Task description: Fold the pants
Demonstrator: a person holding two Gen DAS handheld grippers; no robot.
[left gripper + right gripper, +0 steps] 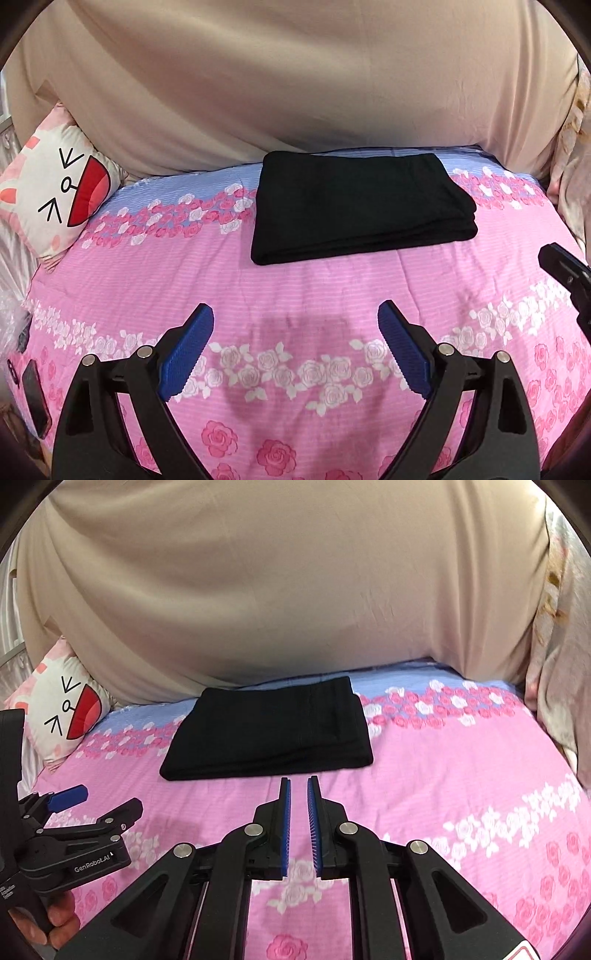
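Pants [354,206] lie folded on the bed [332,288] ahead of both jaws, left gripper [295,354] wide, right gripper [299,827] nearly closed, both empty; a stray nudge could undo the stack.

This is a home bedroom. A bed carries a pink bedspread [314,295] printed with roses and a blue band, 1 cartoon-face pillow [55,192] sits at its far left corner, and a beige cloth [295,81] drapes behind it.
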